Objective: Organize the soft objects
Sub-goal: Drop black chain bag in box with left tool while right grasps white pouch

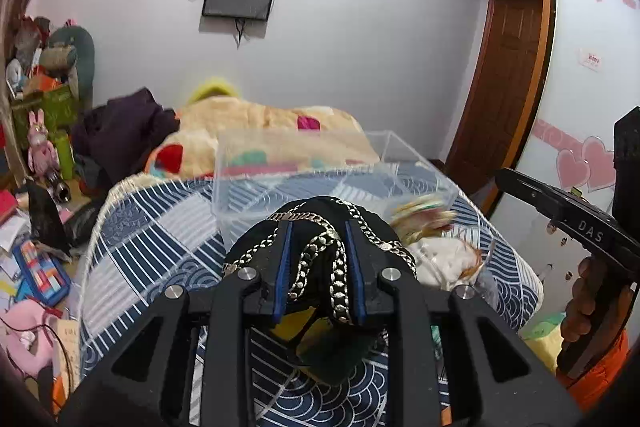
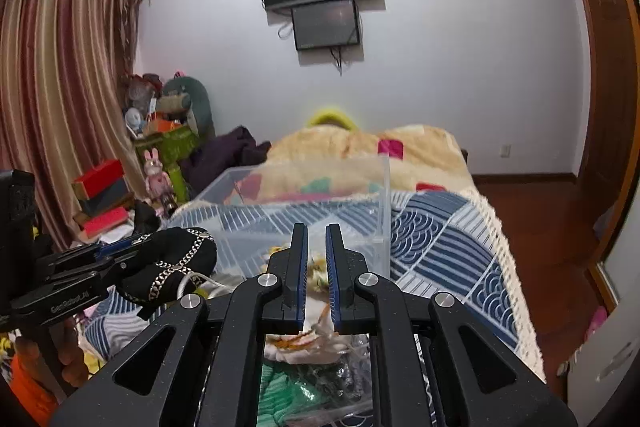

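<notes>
Left gripper [image 1: 318, 259] clamped on black chain-trimmed cloth item [image 1: 320, 227], held above the bed just before the clear plastic bin [image 1: 240, 195]; fabric likely limp and light, chains sliding, so pinch cloth; right gripper [image 2: 317, 279] narrowly parted, empty.

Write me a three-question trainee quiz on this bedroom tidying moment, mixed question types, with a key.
1. True or false: the left gripper is shut on the black chain-trimmed hat.
2. Multiple choice: the clear plastic bin sits on (A) the floor, (B) the blue patterned bedspread, (C) a shelf.
3. Fill in: the fingers of the right gripper hold ____.

Key: 1 true. 2 B. 3 nothing; they stand slightly apart above a pile of soft items.
</notes>
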Demonstrator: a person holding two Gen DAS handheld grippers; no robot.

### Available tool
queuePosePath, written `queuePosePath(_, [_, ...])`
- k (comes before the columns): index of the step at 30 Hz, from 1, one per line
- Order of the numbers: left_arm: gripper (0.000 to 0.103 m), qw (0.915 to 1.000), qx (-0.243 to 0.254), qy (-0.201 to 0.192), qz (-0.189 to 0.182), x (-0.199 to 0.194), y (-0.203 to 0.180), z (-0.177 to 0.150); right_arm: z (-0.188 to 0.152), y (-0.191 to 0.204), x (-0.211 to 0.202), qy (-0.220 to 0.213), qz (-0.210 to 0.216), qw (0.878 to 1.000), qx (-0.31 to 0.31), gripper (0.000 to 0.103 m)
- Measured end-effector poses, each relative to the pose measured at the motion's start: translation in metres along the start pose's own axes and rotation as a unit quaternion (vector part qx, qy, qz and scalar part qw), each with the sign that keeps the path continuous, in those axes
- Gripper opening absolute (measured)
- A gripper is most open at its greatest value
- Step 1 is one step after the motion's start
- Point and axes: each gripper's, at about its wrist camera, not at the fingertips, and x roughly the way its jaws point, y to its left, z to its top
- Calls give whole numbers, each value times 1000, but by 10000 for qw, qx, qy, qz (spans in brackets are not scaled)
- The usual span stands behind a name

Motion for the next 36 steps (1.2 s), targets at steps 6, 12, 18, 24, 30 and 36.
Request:
queuePosePath(6, [24, 9997, 41, -243, 14, -13, 2, 15, -1, -3, 17, 425, 35, 9991, 83, 20])
queuePosePath(12, [24, 9992, -19, -390, 26, -10, 9, 29, -8, -2, 47, 817, 64, 9966, -37, 57])
queuePosePath(18, [24, 9994, -67, -347, 50, 7, 16, 37, -16, 2, 80, 1374, 138, 9903, -176, 57])
queuePosePath(24, [24, 9996, 3, -280, 87, 27, 19, 46, -26, 4, 89, 1565, 256, 9870, -252, 20])
queuePosePath(30, [24, 9996, 119, -228, 144, 45, 19, 59, -16, 6, 69, 1224, 317, 9915, -315, 10])
queuePosePath(36, [24, 9996, 204, 44, 192, 75, 21, 69, 9, 12, 38, 653, 469, 9960, -386, 10])
